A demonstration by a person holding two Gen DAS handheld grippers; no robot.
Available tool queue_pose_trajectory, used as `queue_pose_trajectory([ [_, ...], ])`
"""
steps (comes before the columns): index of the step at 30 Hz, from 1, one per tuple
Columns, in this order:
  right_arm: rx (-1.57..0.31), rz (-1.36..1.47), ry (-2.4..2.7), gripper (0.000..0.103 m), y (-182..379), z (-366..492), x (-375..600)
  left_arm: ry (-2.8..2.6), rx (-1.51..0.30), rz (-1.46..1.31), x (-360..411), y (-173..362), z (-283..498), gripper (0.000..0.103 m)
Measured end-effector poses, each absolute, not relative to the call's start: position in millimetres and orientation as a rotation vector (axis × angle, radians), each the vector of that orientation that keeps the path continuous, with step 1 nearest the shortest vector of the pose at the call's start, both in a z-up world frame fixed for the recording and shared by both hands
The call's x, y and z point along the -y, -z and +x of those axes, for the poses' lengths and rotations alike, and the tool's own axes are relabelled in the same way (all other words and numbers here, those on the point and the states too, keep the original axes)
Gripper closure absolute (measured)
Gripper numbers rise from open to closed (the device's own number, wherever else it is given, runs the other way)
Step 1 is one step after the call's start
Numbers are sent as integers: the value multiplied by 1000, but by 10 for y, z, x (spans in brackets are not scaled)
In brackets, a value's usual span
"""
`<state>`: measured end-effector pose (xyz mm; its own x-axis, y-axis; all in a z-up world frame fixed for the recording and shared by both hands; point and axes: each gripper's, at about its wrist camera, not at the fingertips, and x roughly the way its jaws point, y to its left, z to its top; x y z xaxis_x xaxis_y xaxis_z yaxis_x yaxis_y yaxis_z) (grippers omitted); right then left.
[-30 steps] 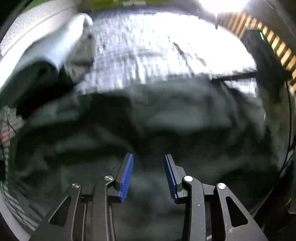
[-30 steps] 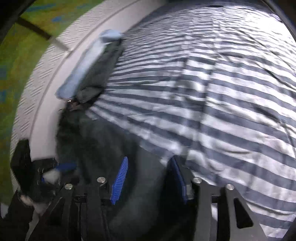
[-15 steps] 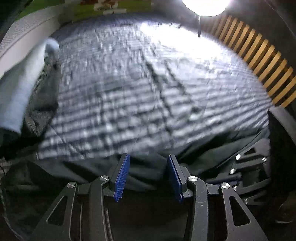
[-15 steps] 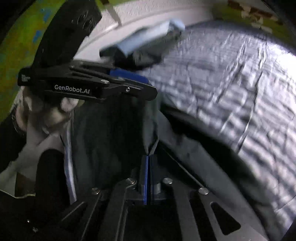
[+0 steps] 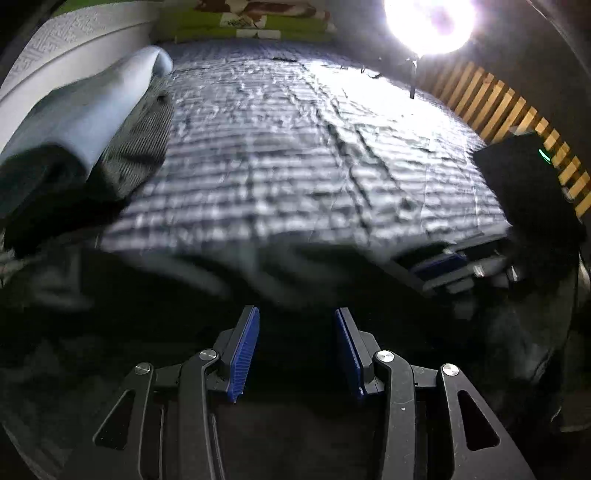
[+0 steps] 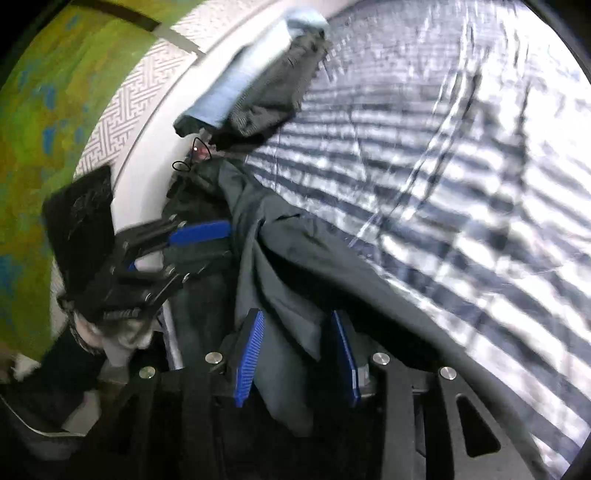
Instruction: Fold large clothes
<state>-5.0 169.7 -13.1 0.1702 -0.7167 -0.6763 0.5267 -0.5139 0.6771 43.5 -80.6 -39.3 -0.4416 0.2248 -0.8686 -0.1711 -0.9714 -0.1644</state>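
A large dark grey garment (image 6: 295, 266) lies rumpled along the near edge of the striped bed (image 6: 461, 184). My right gripper (image 6: 297, 354) is opening. A fold of the garment hangs loosely between its blue pads (image 6: 251, 358), which no longer pinch it. My left gripper (image 5: 295, 336) hovers over the same garment (image 5: 155, 302), open, with nothing clamped between its pads. The right wrist view shows the left gripper (image 6: 207, 249) at the left by the garment's far end. At the right of the left wrist view, the right gripper (image 5: 448, 267) appears low over the cloth.
A stack of folded clothes (image 5: 96, 122), light blue on dark grey, sits at the bed's left side by a white patterned bed frame (image 6: 122, 110). A bright lamp (image 5: 428, 22) and a wooden slatted headboard (image 5: 517, 122) stand at the far right. The striped sheet (image 5: 295, 147) stretches ahead.
The right gripper was shut on a fold of the dark garment half a second ago; now its jaws stand apart. The left gripper has dropped lower in the right wrist view.
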Motion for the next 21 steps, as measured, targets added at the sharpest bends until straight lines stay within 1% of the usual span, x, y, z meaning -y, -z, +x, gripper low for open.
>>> queue_pose_trajectory([
  [2, 230, 1463, 1502, 67, 252, -100, -1554, -2468, 38, -1578, 868, 596, 407, 58],
  [4, 290, 1461, 1476, 67, 304, -184, -1415, -2456, 42, -1610, 916, 723, 423, 59],
  [6, 357, 1447, 1453, 66, 294, -281, -1337, -2476, 33, -1563, 923, 733, 476, 58],
  [8, 434, 1444, 1413, 62, 330, -396, -1246, -2482, 17, -1540, 922, 741, 505, 57],
  [11, 500, 1434, 1484, 62, 271, -620, -1187, -2477, -20, -1519, 907, 745, 557, 57],
  [13, 626, 1349, 1611, 62, 111, -863, -1384, -2472, -29, -1510, 909, 755, 583, 57],
  [14, 710, 1344, 1617, 61, 92, -978, -1504, -2469, -32, -1511, 905, 757, 588, 56],
  [15, 734, 1370, 1646, 61, 81, -1069, -1584, -2468, -34, -1512, 906, 755, 594, 56],
  [17, 680, 1382, 1700, 59, 13, -1122, -1663, -2466, -46, -1510, 879, 744, 581, 56],
  [21, 455, 1366, 1741, 60, -240, -898, -1672, -2468, -58, -1505, 871, 730, 622, 56],
])
